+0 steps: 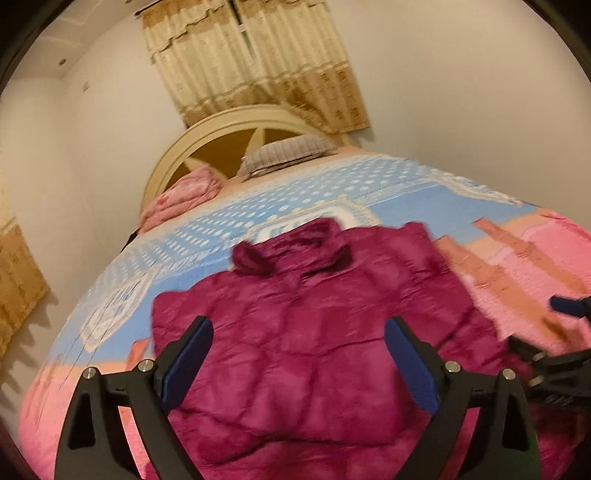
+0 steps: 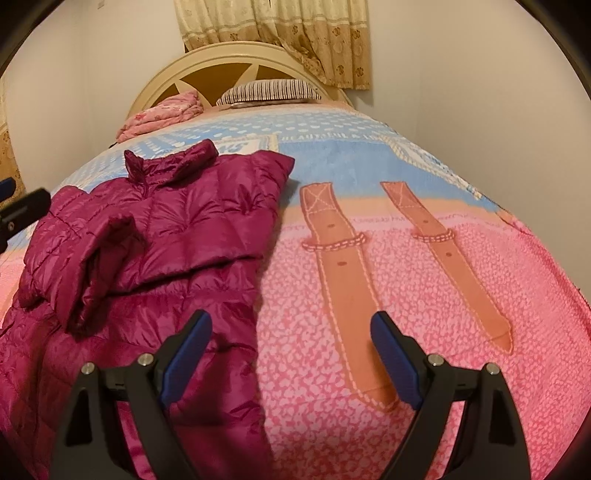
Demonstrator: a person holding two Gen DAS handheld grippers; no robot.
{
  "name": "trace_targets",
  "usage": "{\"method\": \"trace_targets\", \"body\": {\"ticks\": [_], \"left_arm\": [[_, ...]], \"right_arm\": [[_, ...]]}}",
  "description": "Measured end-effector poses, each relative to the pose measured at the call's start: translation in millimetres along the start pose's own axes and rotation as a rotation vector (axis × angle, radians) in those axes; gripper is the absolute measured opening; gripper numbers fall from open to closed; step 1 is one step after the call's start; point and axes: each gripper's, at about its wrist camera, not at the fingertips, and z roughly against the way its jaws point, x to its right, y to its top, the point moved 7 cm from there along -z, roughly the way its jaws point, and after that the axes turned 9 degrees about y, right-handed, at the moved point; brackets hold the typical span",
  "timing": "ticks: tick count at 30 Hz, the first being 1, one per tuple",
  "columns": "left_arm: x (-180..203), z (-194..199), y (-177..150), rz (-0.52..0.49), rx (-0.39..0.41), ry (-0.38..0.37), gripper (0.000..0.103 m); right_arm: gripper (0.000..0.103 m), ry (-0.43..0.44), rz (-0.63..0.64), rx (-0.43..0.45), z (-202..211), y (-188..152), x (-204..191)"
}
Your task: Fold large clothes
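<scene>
A magenta quilted puffer jacket [image 1: 314,314] lies flat on the bed, its collar [image 1: 291,247] toward the headboard. In the right wrist view the jacket [image 2: 177,229] fills the left half, with one sleeve [image 2: 96,266] folded across its front. My left gripper [image 1: 299,323] hovers open over the jacket's body, nothing pressed between its blue pads. My right gripper [image 2: 291,316] is open too; its left finger [image 2: 188,347] is over the jacket's right edge and its right finger over bare bedspread. Each gripper shows at the edge of the other's view.
The bedspread [image 2: 406,288] is pink and blue with printed brown straps. A striped pillow [image 2: 269,92] and a folded pink blanket [image 2: 162,112] lie by the arched headboard [image 2: 221,61]. Curtains [image 2: 280,33] hang behind it. Walls close in on both sides.
</scene>
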Motion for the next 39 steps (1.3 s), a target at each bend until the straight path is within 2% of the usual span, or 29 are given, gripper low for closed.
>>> {"method": "trace_targets", "body": {"ticks": [3, 9, 14, 17, 19, 21, 22, 24, 27, 32, 33, 35, 36, 37, 38, 39], "left_arm": [[-39.0, -23.0, -16.8, 0.037, -0.06, 0.064, 0.094], [-110.0, -52.8, -45.1, 0.134, -0.149, 0.158, 0.094], [-144.4, -72.9, -70.4, 0.195, -0.221, 0.204, 0.094], [-160.9, -83.9, -85.5, 0.236, -0.271, 0.218, 0.094], [-170.4, -87.3, -95.2, 0.264, -0.296, 0.221, 0.094], [-179.5, -88.9, -103.1, 0.284, -0.313, 0.229, 0.094], [-184.6, -89.5, -106.7, 0.293, -0.319, 0.234, 0.094], [-193.8, -91.6, -112.9, 0.301, -0.336, 0.248, 0.094], [-203.6, -93.3, -117.0, 0.32, -0.354, 0.253, 0.094], [-207.3, -93.2, -106.5, 0.353, -0.374, 0.231, 0.094], [-206.0, -92.2, -99.7, 0.355, -0.367, 0.219, 0.094], [-203.8, -90.5, -86.7, 0.354, -0.348, 0.197, 0.094], [-200.1, -90.1, -77.3, 0.35, -0.334, 0.183, 0.094], [-197.5, -89.9, -70.4, 0.346, -0.323, 0.174, 0.094], [-193.7, -90.7, -62.4, 0.344, -0.31, 0.161, 0.094], [-189.9, -91.9, -54.3, 0.344, -0.294, 0.148, 0.094]], "right_arm": [[0.09, 0.029, 0.008, -0.003, 2.6, 5.8, -9.6], [0.09, 0.171, 0.019, -0.039, -3.4, 28.0, -52.8], [0.09, 0.283, 0.005, -0.047, -14.4, 45.6, -91.5], [0.09, 0.345, 0.014, -0.096, -32.6, 45.1, -116.4], [0.079, 0.368, 0.017, -0.154, -50.7, 38.5, -128.6], [0.045, 0.367, 0.025, -0.201, -62.7, 31.6, -134.0], [0.036, 0.365, 0.025, -0.204, -64.2, 29.4, -134.5], [0.026, 0.355, 0.034, -0.2, -62.4, 24.3, -132.6], [0.022, 0.342, 0.03, -0.198, -55.2, 19.9, -126.5], [0.022, 0.329, 0.041, -0.214, -50.6, 12.1, -120.3], [0.025, 0.312, 0.033, -0.207, -50.7, 13.3, -117.3], [0.038, 0.275, 0.01, -0.187, -48.3, 19.2, -110.3], [0.057, 0.253, -0.008, -0.168, -45.0, 22.9, -105.8], [0.065, 0.23, -0.021, -0.145, -40.5, 27.2, -102.1], [0.072, 0.209, -0.025, -0.125, -35.4, 31.0, -100.2], [0.071, 0.167, -0.02, -0.099, -28.8, 36.2, -97.2]]}}
